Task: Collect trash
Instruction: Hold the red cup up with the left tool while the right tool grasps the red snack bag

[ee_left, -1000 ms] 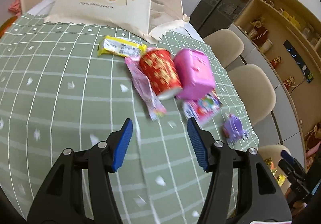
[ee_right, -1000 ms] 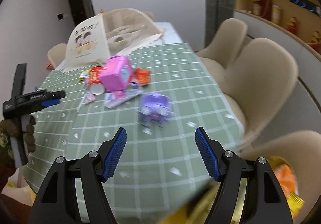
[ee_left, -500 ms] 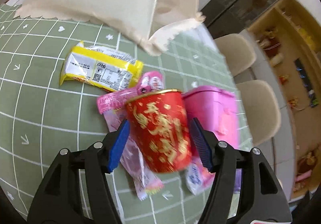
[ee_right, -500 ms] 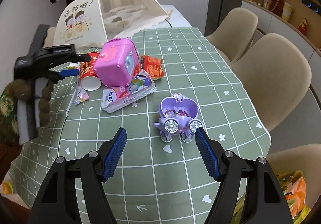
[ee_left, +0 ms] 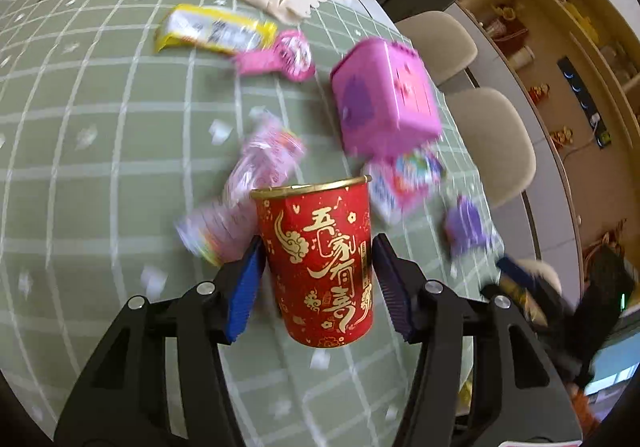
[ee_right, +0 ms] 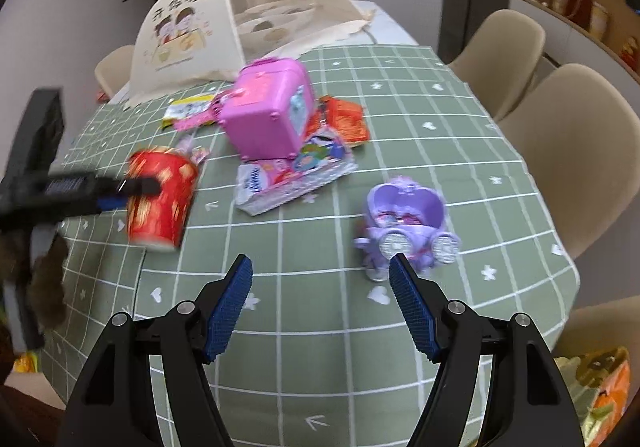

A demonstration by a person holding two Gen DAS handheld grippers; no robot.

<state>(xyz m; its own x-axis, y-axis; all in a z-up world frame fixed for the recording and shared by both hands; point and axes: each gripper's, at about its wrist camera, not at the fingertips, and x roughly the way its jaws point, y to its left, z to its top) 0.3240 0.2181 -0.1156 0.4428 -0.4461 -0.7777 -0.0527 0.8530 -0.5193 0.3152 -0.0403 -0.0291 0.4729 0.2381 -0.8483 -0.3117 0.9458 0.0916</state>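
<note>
My left gripper [ee_left: 318,279] is shut on a red paper cup with gold characters [ee_left: 322,263] and holds it upright above the green checked tablecloth [ee_left: 100,167]. The cup also shows in the right wrist view [ee_right: 160,199], held by the left gripper [ee_right: 132,191]. Pink wrappers [ee_left: 248,191], a yellow wrapper [ee_left: 216,31], a tissue pack [ee_right: 292,175] and an orange-red wrapper [ee_right: 346,121] lie on the table. My right gripper [ee_right: 320,303] is open and empty above the cloth, near a purple toy carriage [ee_right: 404,223].
A pink toy box [ee_right: 272,115] stands mid-table on the tissue pack. A beige mesh food cover [ee_right: 240,19] stands at the far end. Beige chairs [ee_right: 568,151] line the right side. A bag with orange trash [ee_right: 600,379] sits low at the right.
My left gripper closed on the red cup, lifted it off the table and drew it back from the pile. My right gripper moved slightly closer to the table.
</note>
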